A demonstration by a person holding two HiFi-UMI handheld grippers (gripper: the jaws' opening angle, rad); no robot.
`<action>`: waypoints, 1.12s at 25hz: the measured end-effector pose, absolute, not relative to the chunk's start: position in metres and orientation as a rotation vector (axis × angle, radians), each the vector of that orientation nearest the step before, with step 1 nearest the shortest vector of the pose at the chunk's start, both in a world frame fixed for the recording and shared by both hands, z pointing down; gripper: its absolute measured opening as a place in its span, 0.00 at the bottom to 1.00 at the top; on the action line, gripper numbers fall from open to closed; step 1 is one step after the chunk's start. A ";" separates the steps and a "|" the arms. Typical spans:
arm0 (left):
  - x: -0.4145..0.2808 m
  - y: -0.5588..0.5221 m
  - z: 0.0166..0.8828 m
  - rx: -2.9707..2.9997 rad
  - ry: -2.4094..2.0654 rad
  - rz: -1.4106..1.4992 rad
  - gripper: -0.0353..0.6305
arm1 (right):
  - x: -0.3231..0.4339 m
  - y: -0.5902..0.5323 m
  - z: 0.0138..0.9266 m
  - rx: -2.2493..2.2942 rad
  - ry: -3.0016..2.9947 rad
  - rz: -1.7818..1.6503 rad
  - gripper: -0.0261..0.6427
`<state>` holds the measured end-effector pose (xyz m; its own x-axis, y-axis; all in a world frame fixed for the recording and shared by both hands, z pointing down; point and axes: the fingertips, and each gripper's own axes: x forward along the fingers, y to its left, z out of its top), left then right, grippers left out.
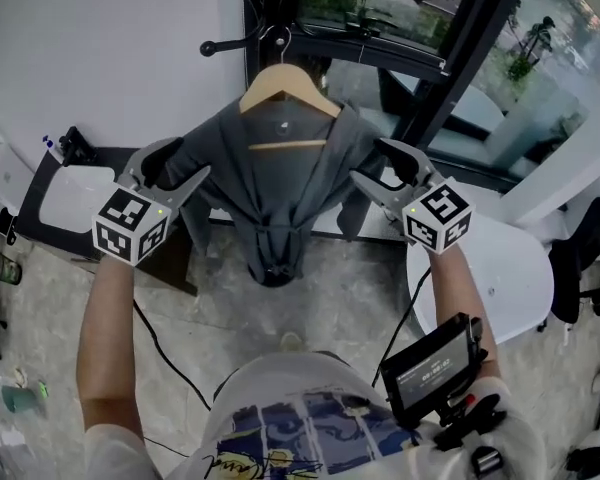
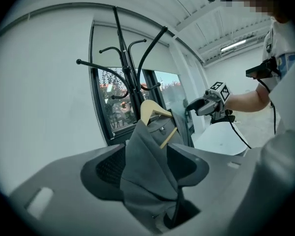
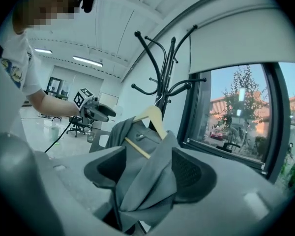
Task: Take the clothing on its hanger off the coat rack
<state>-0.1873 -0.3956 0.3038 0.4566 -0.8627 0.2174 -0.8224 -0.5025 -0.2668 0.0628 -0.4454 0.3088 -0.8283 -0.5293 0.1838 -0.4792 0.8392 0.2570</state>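
Grey garment (image 1: 280, 183) on wooden hanger (image 1: 285, 80), hooked on the coat rack (image 2: 130, 77). I have the left gripper (image 1: 180, 165) and right gripper (image 1: 382, 166) flanking its shoulders. Both jaws are spread, with cloth loose between them and unpinched. Symmetric placement, likely for a level lift.

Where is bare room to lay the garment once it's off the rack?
Free: the white round table right of the garment, top bare; the floor under the garment, bar one cable. Crowded: the floor's left edge, small items.
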 end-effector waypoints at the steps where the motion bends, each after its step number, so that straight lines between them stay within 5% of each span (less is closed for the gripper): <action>1: -0.189 -0.403 0.303 -2.578 1.495 -0.500 0.45 | 0.063 -0.457 0.304 0.766 -2.773 -0.304 0.46; 25: -0.209 -0.481 0.343 -2.913 1.248 -0.668 0.63 | 0.036 -0.528 0.337 0.116 -2.773 -0.002 0.48; 28: -0.203 -0.478 0.357 -3.002 1.157 -0.722 0.54 | 0.033 -0.528 0.343 0.100 -2.768 0.007 0.45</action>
